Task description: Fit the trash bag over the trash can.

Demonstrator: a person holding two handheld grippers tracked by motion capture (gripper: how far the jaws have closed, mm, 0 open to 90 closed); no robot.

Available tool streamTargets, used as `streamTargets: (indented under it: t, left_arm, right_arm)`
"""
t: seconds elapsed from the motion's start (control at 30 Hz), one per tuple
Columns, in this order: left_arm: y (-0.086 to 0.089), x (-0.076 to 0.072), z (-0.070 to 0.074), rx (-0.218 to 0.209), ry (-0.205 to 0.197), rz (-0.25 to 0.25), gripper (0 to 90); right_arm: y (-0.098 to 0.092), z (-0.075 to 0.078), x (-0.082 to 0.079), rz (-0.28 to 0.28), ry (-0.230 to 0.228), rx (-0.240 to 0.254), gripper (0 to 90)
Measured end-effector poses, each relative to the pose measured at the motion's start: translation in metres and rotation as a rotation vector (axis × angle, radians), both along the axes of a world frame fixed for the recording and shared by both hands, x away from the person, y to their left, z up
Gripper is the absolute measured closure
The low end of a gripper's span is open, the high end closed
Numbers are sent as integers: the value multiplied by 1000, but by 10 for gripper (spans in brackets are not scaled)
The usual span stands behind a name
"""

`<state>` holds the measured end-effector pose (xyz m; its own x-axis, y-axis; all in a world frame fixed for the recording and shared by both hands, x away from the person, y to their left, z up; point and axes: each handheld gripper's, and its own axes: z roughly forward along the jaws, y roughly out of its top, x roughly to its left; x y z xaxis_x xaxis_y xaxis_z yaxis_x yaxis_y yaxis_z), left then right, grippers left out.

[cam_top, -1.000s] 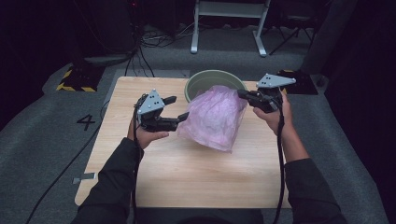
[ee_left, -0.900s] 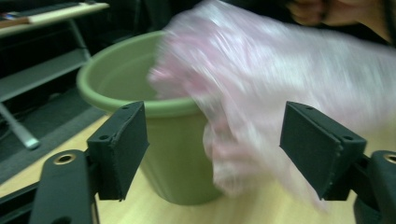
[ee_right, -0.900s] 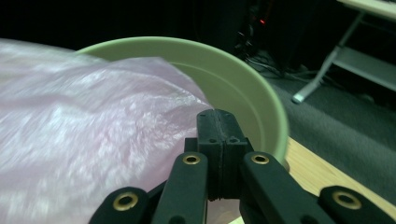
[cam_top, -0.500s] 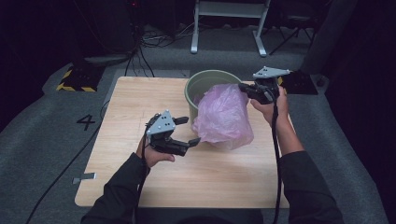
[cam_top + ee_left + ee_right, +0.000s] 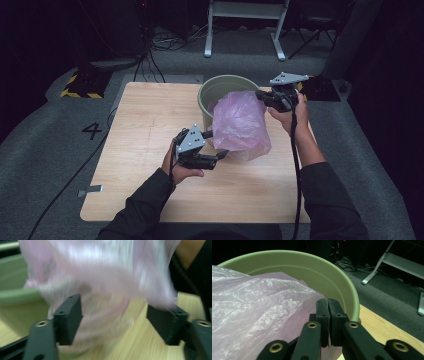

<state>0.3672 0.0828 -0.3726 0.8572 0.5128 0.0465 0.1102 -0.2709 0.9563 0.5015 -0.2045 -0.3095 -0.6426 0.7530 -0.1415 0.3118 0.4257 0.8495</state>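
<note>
Floor mat [image 5: 60, 145] marked "4" [image 5: 92, 131]; pink bag [image 5: 241, 125] unlabelled.

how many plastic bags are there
1: a pink plastic bag hangs at the green bin, pinched by the right gripper. Others may be hidden inside the bin.

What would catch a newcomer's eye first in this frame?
The crinkled pink translucent plastic bag stands out, draped against the round pale green plastic bin at the far middle of the light wooden table. The right gripper pinches its top edge shut, while the left gripper reaches open-fingered at its lower part.
</note>
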Motion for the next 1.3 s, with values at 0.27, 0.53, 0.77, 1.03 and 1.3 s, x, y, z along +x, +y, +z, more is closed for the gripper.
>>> streamTargets:
  t: [0.27,0.53,0.77,1.03,1.3]
  left_arm:
    - [-12,9,21,-40,-57,97,615]
    - [-18,20,22,24,-87,152,785]
    - [-15,26,22,38,-89,177,788]
    - [-14,29,25,35,-87,174,810]
    - [-12,33,27,54,-92,176,837]
  right_arm:
    - [-4,1,-9,23,-34,16,619]
    - [-18,12,-48,94,-86,44,312]
    - [-32,6,-109,232,-143,44,261]
    - [-25,-26,-157,349,-136,62,222]
    - [-7,-48,-152,244,-188,-59,687]
